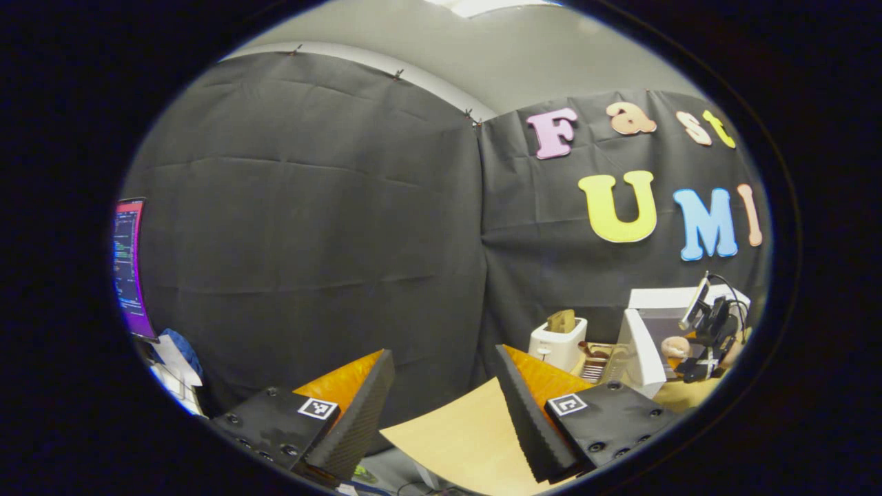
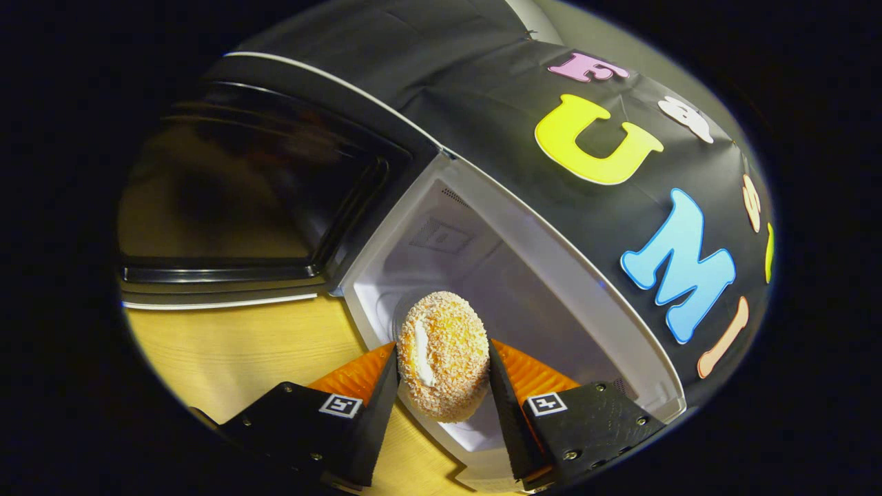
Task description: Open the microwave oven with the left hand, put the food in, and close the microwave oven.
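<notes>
One microwave oven [image 2: 524, 275] is counted, with its one door [image 2: 262, 200] swung open. One crumb-coated bun [image 2: 444, 355] is seen, pinched between the two fingers of one hand-held gripper [image 2: 443, 386]. A second hand-held gripper [image 1: 441, 406] is counted, with nothing between its two fingers. One toaster [image 1: 557, 342], one monitor [image 1: 129, 265] and one wooden surface [image 1: 462, 434] are also counted.
</notes>
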Motion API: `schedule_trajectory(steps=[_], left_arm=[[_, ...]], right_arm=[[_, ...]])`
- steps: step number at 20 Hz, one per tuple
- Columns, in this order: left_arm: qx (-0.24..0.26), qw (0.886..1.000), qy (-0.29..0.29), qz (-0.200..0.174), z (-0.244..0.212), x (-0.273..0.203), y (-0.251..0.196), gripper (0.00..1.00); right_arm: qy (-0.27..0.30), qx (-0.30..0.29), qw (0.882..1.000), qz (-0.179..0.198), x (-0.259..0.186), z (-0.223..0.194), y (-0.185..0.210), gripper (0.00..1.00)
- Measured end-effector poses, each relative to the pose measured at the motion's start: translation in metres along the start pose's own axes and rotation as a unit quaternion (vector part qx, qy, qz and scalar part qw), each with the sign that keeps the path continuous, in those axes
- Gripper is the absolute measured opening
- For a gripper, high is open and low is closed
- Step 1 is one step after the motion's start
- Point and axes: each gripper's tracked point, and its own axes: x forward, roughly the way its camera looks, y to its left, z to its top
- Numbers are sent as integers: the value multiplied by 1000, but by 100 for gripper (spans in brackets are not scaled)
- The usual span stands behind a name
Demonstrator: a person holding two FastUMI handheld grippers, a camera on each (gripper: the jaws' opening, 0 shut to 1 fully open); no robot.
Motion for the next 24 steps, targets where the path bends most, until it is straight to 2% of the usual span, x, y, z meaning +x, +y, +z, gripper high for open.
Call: schedule_trajectory(steps=[1, 4, 6, 11, 13, 17, 22, 23, 24], left_arm=[[2, 1000, 4, -3, -2, 3, -1, 96], [8, 1000, 11, -22, -10, 12, -13, 94], [15, 999, 10, -35, -10, 17, -21, 96], [24, 997, 13, -65, -16, 26, -41, 97], [22, 997, 8, -77, -14, 26, -51, 97], [9, 995, 5, -103, -26, 35, -73, 95], [-3, 990, 13, -140, -51, 49, -104, 95], [-1, 989, 17, -147, -58, 50, -110, 96], [1, 988, 22, -153, -65, 53, -116, 96]], right_arm=[[1, -2, 1000, -1, 6, -2, 1, 72], [1, 0, 1000, -6, 22, -6, 3, 72], [2, -2, 1000, -10, 32, -7, 4, 72], [17, -2, 1000, -17, 41, -19, 3, 77], [7, -1, 1000, -23, 30, -10, -5, 86], [-14, 29, 999, -21, -9, 14, -14, 86], [-69, 125, 989, -28, -71, 66, -35, 86], [-80, 142, 986, -34, -80, 74, -43, 90], [-89, 162, 982, -36, -96, 84, -49, 99]])
